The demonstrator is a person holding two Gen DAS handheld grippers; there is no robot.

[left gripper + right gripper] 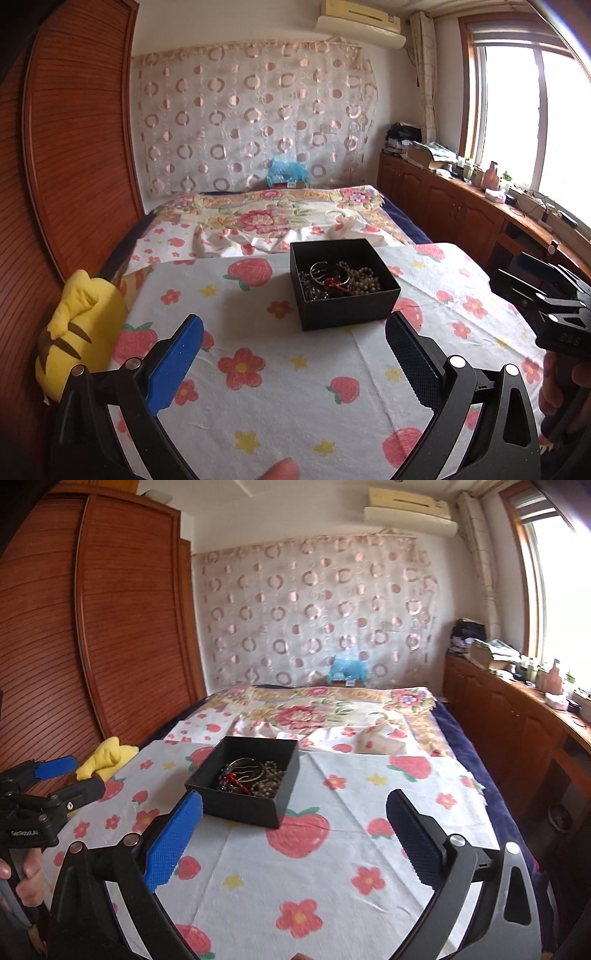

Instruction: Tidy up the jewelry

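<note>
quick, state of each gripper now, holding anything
left gripper: open, holding nothing, short of the black box.
right gripper: open, holding nothing.

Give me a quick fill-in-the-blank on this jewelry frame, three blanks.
1. The tangled jewelry lies inside a square ____ cardboard box.
2. The box stands on a white cloth printed with flowers and ____.
3. The left gripper and right gripper both hold ____.

Missing words: black; strawberries; nothing
</note>
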